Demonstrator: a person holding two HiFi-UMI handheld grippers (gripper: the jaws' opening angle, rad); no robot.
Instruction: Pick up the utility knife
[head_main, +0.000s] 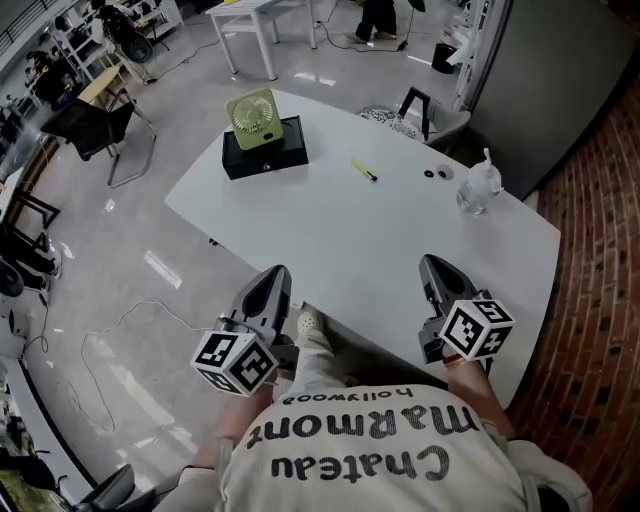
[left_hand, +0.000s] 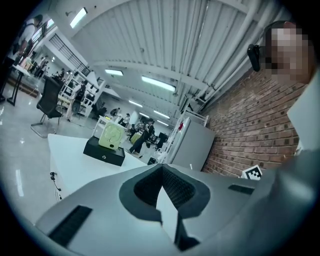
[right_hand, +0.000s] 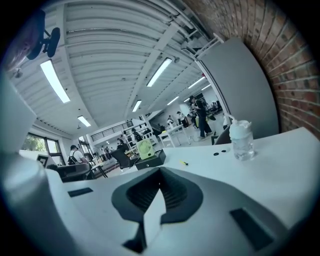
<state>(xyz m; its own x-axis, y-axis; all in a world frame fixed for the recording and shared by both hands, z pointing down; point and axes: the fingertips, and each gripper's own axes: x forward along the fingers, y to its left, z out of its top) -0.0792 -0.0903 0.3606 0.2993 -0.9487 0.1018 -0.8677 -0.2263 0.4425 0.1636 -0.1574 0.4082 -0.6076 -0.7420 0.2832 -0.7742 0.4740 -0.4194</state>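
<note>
Claw left (head_main: 278, 275) and claw right (head_main: 432, 265) point forward, shut.

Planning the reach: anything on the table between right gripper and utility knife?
Nothing: in the head view the table between the right gripper and the utility knife is bare. The bottle stands off to the side.

The head camera looked steeply down from above the person's shoulders onto the whole white rectangular table (head_main: 400, 230). The camera on the left gripper (head_main: 275, 278) sat low by the table's near edge, facing level across the top toward the red brick wall (left_hand: 250, 120). The one on the right gripper (head_main: 433, 266) did likewise further right. All three took in the pale green square fan (head_main: 252, 115) on its flat black box (head_main: 268, 152), well away
</note>
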